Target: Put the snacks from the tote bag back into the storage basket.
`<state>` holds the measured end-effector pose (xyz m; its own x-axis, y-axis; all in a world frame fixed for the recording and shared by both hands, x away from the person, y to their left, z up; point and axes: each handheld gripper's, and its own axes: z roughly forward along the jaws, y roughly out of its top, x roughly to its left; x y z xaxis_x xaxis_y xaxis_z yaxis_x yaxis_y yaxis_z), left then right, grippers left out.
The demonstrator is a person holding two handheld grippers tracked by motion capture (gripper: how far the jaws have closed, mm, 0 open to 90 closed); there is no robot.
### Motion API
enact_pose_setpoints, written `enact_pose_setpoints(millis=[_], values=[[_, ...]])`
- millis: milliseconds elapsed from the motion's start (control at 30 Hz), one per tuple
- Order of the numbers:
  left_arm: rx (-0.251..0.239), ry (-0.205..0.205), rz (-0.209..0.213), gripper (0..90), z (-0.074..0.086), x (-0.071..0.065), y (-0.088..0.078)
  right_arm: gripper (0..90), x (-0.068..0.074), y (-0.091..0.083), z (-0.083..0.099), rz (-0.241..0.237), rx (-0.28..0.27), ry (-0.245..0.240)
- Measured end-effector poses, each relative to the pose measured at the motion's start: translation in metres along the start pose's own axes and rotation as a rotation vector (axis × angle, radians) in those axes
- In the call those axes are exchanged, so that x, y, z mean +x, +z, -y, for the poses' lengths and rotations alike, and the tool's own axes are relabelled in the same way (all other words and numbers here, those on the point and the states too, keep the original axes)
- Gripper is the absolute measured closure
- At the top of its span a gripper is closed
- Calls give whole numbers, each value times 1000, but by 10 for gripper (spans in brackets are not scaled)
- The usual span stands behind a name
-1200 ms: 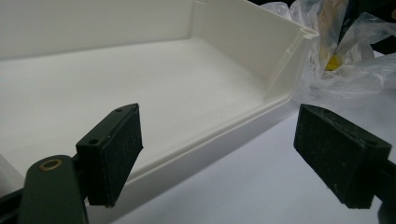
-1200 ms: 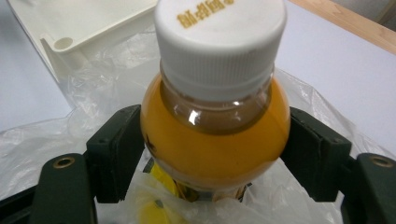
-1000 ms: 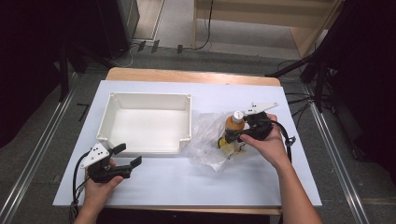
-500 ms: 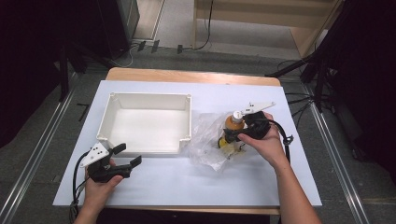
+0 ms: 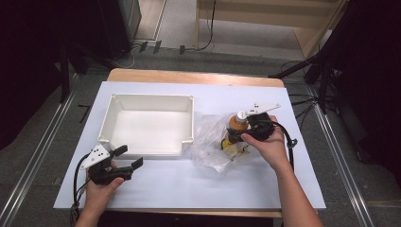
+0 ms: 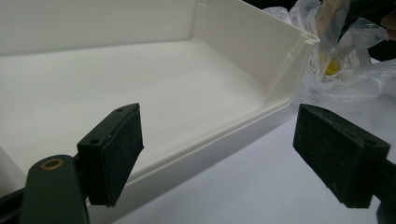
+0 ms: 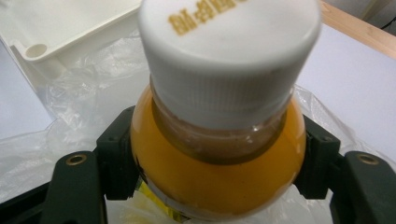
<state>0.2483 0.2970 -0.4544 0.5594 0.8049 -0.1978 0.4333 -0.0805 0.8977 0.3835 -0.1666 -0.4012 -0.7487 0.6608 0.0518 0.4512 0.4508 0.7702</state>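
Observation:
An orange juice bottle (image 5: pixel 235 123) with a white cap stands on a crumpled clear plastic bag (image 5: pixel 208 147) to the right of the white tray (image 5: pixel 146 97). My right gripper (image 5: pixel 235 134) comes in from the right and is shut on the bottle. In the right gripper view both black pads press the bottle (image 7: pixel 215 182) just below its shoulder, and the gripper (image 7: pixel 219 156) spans it. My left gripper (image 5: pixel 128 157) rests open by the tray's front left corner. Nothing lies between its jaws (image 6: pixel 224 154), which face the tray's low front wall (image 6: pixel 280 56).
The tray is empty and sits left of centre on the white sheet (image 5: pixel 179 184). The wooden table edge (image 5: pixel 189 77) runs along the back. The bag (image 7: pixel 79 98) spreads towards the tray's right corner. Dark stands and cables lie beyond the table's right side.

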Motion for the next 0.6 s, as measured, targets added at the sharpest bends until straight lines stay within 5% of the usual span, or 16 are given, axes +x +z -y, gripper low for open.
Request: enact_pose_setpoints(millis=[600], values=[[5, 10, -12, 162, 0, -1, 0, 313, 3, -30, -27, 5, -22, -39]])
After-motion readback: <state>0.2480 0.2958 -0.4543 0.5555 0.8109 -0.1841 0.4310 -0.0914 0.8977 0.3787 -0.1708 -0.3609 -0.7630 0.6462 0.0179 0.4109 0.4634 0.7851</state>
